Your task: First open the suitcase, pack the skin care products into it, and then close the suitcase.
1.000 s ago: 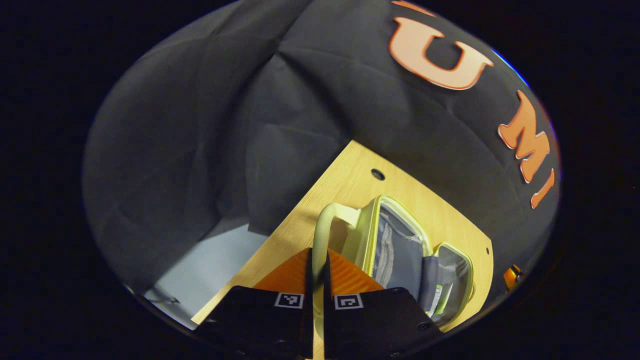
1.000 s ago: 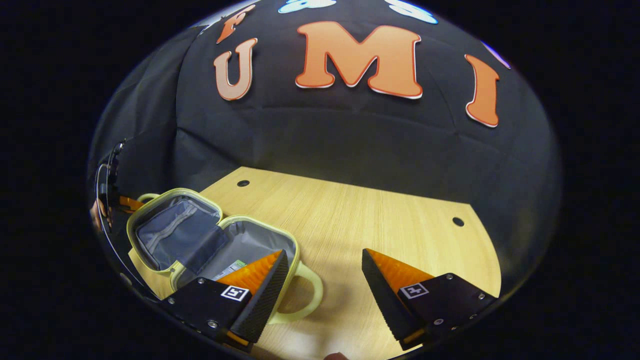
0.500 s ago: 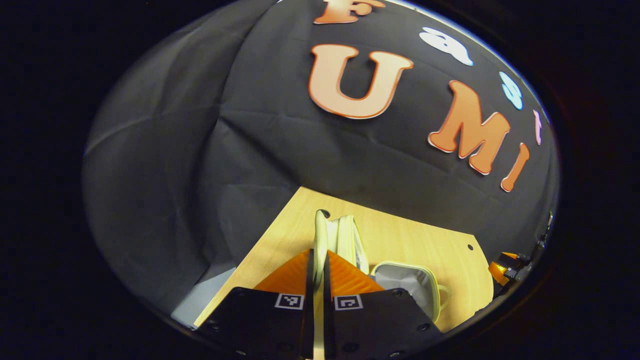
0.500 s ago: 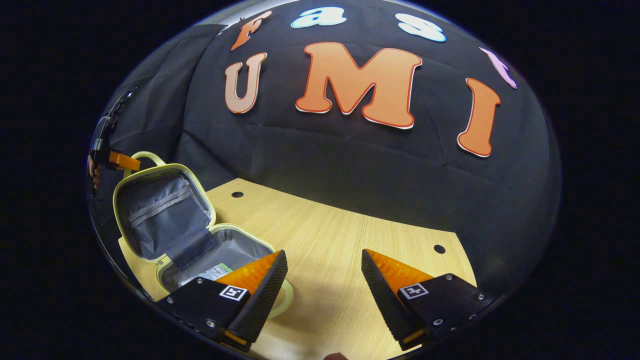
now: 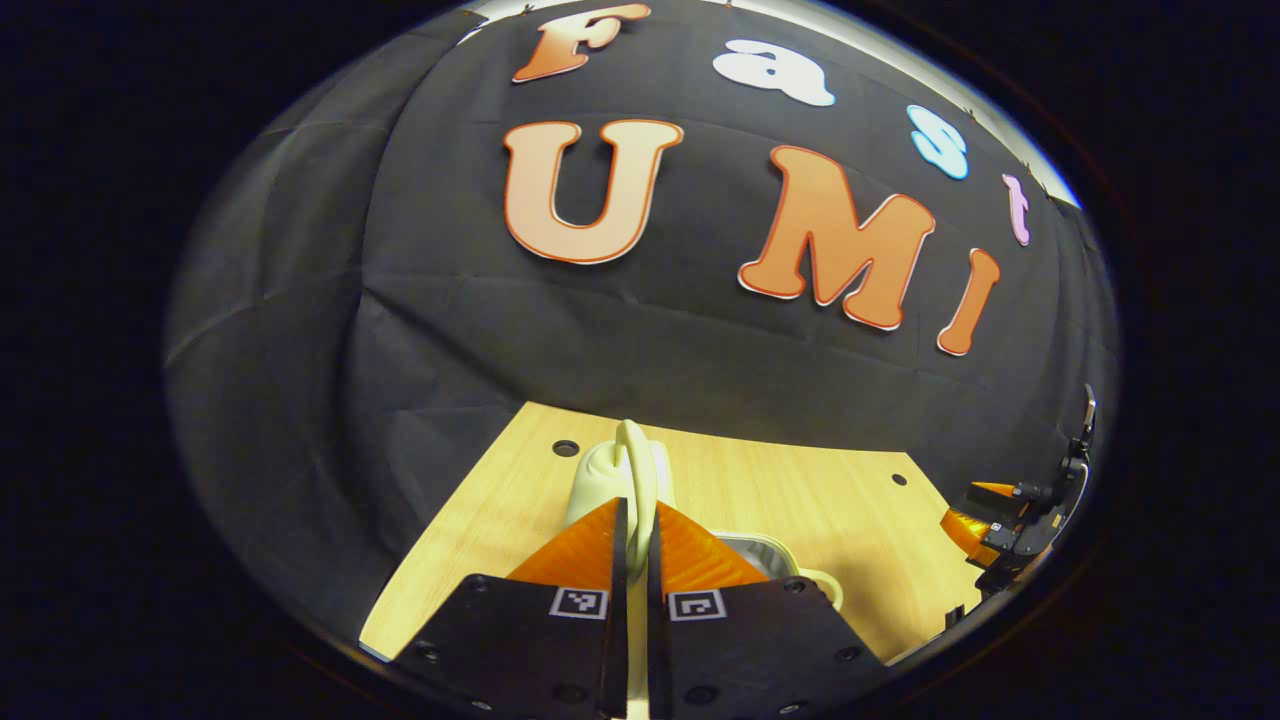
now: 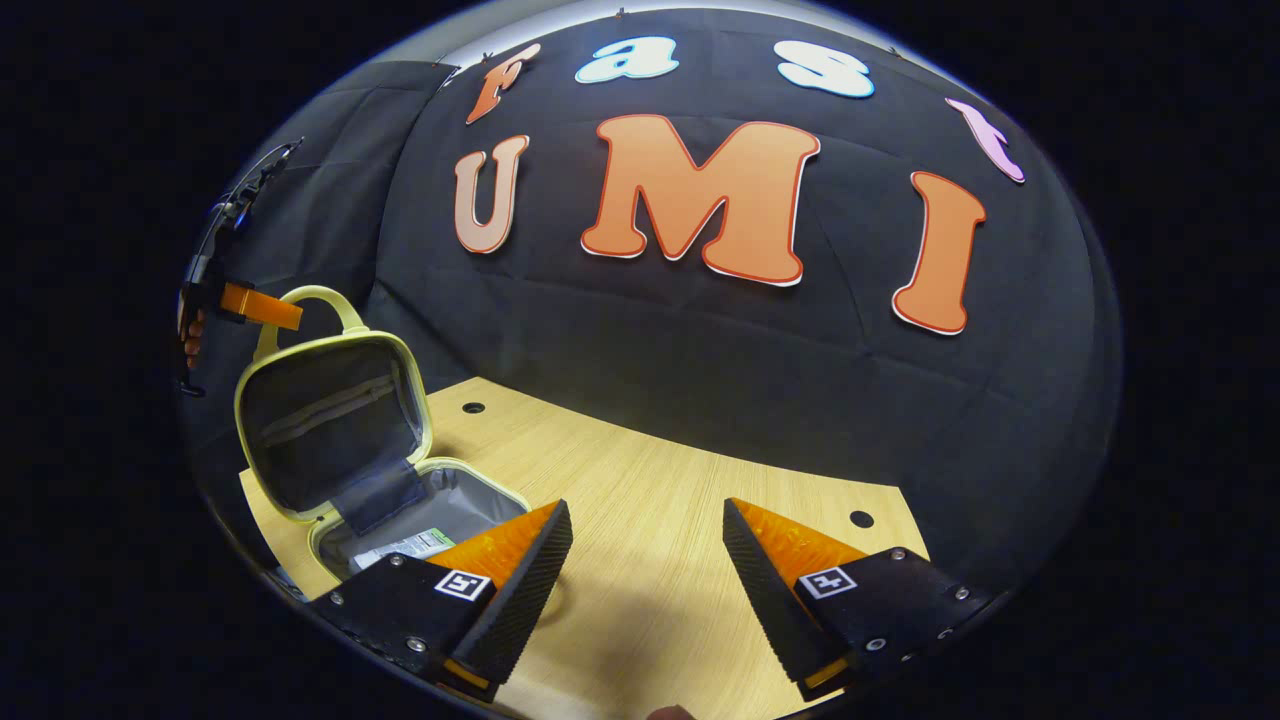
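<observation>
Surface: pale wooden tabletop (image 6: pixel 660 600), black cloth wall behind.
Suitcase: small yellow suitcase (image 6: pixel 345 440) at the table's left; lid upright, skin care packet (image 6: pixel 405 545) inside.
Left gripper (image 5: pixel 636 535): clamped on the lid handle (image 6: pixel 300 305), nearer.
Right gripper (image 6: pixel 645 575): apart, just beside the base.
Change: 1 s ago the lid lay back; now swung up.

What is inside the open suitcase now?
In the suitcase, a white-and-green packet lies on the grey lining. The right gripper's finger covers the rest.
</observation>
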